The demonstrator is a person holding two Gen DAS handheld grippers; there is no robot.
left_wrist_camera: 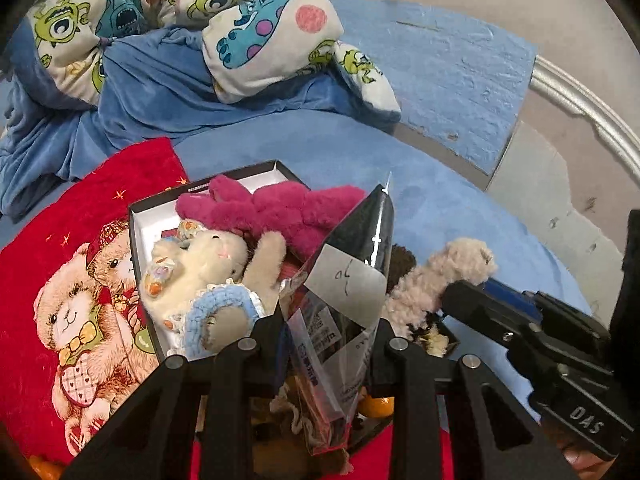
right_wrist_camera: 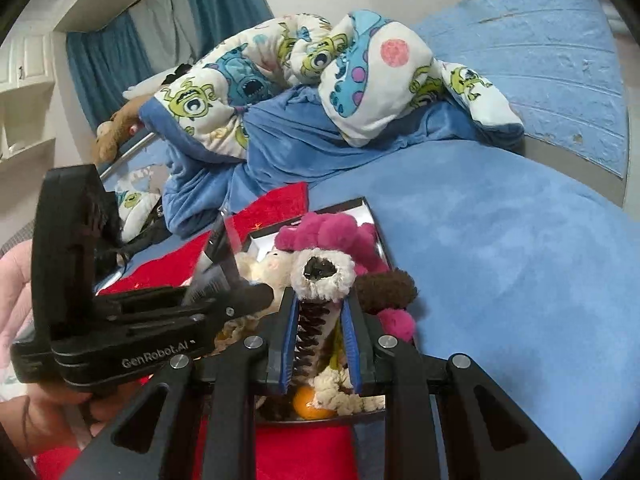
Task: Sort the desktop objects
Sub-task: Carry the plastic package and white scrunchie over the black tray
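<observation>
Toys and small items are being sorted into a white-lined black box [left_wrist_camera: 138, 224] set on a red teddy-bear cloth [left_wrist_camera: 60, 264] spread over a blue bedsheet [left_wrist_camera: 460, 216]. Left to right in the left wrist view: a cream plush with a blue crocheted ring [left_wrist_camera: 208, 276] is seen lying in the box, a magenta plush [left_wrist_camera: 280, 212] is draped across the far end, and a clear-and-black plastic packet [left_wrist_camera: 344, 288] is clamped upright by the left gripper [left_wrist_camera: 326, 332], which is clenched on its lower part above the near end of the box. A fuzzy beige toy with a black spring-like body [right_wrist_camera: 318, 280] is pinched by the right gripper [right_wrist_camera: 320, 344] between its blue pads [right_wrist_camera: 288, 336]; the fluffy end sticks out past the fingertips. A brown pompom [right_wrist_camera: 386, 286] is seen just right of it, and an orange [right_wrist_camera: 310, 404] lies low in the box under the right gripper. Step judged to be in hand: both held items are being carried over the box for deposit. Box is already crowded, so free space is limited. Next move calls for each gripper to be lowered to a gap at the near end and released, packet laid flat to avoid tipping out. Whether either item already touches the box contents cannot be told.
</observation>
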